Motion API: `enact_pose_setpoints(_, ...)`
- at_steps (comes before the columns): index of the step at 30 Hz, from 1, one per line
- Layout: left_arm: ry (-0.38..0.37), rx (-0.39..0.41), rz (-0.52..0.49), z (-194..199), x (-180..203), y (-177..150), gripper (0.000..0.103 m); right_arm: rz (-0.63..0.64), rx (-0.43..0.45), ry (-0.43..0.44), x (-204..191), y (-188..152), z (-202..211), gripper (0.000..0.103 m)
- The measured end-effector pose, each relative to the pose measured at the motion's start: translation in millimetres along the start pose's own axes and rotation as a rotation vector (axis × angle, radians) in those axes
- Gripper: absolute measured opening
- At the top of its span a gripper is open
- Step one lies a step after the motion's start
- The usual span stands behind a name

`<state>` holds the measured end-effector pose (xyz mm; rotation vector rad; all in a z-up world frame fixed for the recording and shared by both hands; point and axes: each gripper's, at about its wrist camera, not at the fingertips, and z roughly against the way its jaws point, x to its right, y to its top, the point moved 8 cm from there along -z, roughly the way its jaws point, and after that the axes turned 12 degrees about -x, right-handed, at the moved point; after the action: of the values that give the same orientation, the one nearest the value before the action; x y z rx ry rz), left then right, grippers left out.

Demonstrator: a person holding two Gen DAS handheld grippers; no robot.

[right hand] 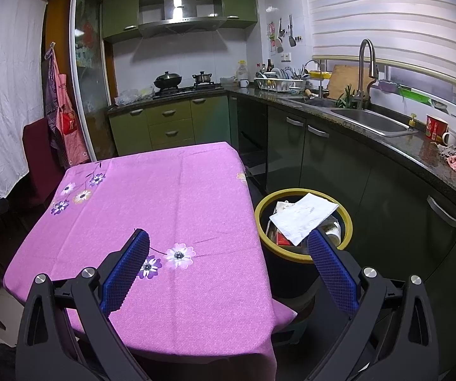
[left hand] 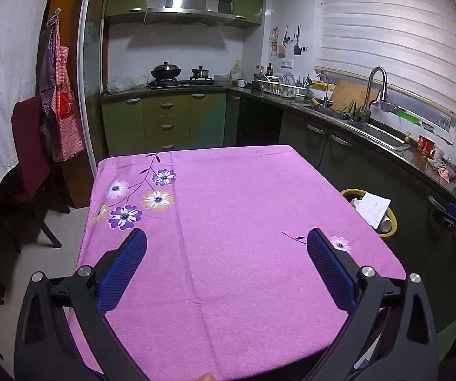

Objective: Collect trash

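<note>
**Both tongs open, trash in bin**

Your left gripper hangs over the pink tablecloth, jaws spread wide, holding nothing. Your right gripper is equally wide and empty, straddling the table's right edge. The yellow-rimmed bin stands just beside that edge, between table and dark cabinets; white paper lies on top, near your right fingertip. Left view shows only part of the bin; right view shows its contents.
</note>
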<state>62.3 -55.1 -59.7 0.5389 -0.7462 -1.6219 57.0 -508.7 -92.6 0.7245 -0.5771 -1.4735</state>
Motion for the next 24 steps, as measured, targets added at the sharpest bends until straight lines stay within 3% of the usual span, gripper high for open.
enact_pose_setpoints(24, -0.005, -0.009, -0.004, -1.4, 6.2, -0.8, 0.096, 0.006, -0.010, 0.001, -2.1, -5.0, -5.1, 0.098)
